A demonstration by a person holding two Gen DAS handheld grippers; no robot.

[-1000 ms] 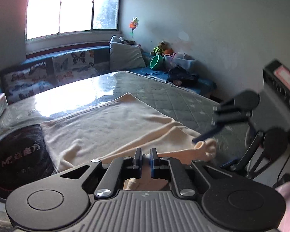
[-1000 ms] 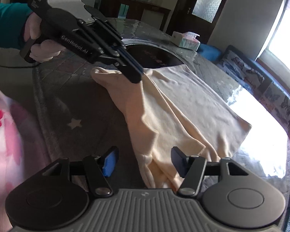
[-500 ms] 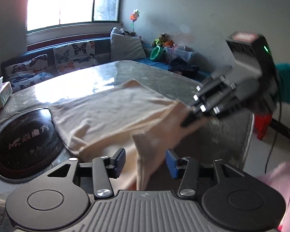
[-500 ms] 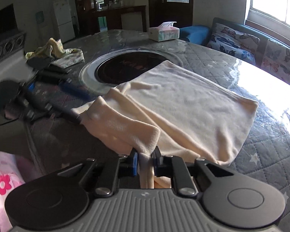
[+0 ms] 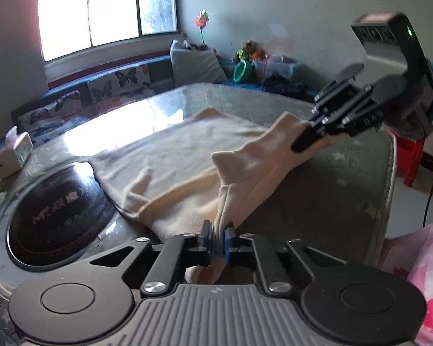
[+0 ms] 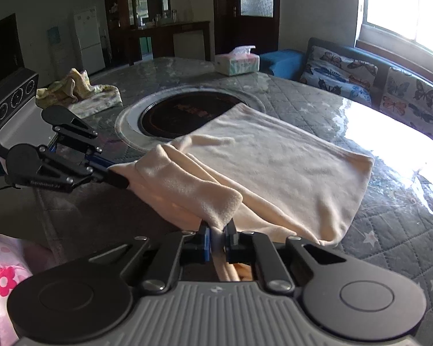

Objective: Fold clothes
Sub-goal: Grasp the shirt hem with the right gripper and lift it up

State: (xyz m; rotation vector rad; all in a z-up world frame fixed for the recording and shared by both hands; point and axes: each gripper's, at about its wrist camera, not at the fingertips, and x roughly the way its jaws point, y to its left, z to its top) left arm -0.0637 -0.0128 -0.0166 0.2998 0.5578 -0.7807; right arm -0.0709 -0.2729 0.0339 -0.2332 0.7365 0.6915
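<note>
Cloth (image 5: 187, 155), cream and soft, lies across a round quilted table (image 5: 346, 190), most of it flat, its near edge lifted off the surface by two grippers. Going left to right in the left wrist view: a tissue box (image 5: 13, 155) sits at the table's far left edge, then a dark round hob (image 5: 54, 216) set into the tabletop, with the cloth's left edge lying over its rim. At bottom centre the left gripper (image 5: 216, 240) is clenched on a gathered fold of the cloth, the blue pads pressed against the fabric from both sides. From there a raised ridge of cloth runs up and right to the right gripper (image 5: 306, 141), whose fingers are closed on the other end, held above the table. A red stool (image 5: 410, 158) stands on the floor beyond the table's right edge.

In the right wrist view, left to right: the left gripper (image 6: 115, 177) pinches a corner of the cloth (image 6: 274, 167), a yellow-green garment (image 6: 78, 89) lies bunched behind it near the far edge, and the hob (image 6: 184, 115) is partly covered by the cloth. At bottom centre the right gripper (image 6: 218, 239) is clamped on a fold. The flat part of the cloth spreads right toward a butterfly-print sofa (image 6: 360, 77) under the window
</note>
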